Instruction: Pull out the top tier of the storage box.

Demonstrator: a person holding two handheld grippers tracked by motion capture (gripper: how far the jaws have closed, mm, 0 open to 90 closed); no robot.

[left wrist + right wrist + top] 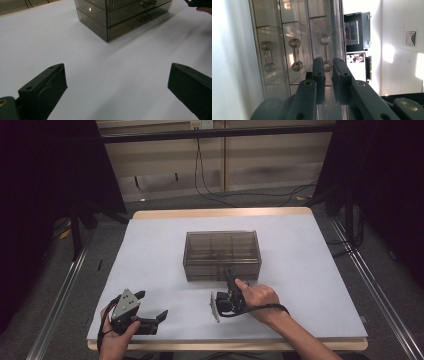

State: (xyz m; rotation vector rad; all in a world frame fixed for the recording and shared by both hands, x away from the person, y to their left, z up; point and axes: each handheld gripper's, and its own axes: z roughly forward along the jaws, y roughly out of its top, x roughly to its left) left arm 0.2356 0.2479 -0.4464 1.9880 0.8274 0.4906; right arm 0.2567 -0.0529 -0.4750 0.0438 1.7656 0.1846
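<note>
The see-through drawer box (222,254) sits mid-table. The right gripper (329,65), turned sideways, has its fingers pinched on the top drawer handle (325,51), likely to pull. The left gripper (150,306) waits, fingers wide apart.

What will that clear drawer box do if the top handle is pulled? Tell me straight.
The drawer box looks like thin smoky plastic and empty, so probably light: it may slide on the smooth white table rather than release a drawer. The right gripper is at the top handle; pulling there could tip it forward.
</note>
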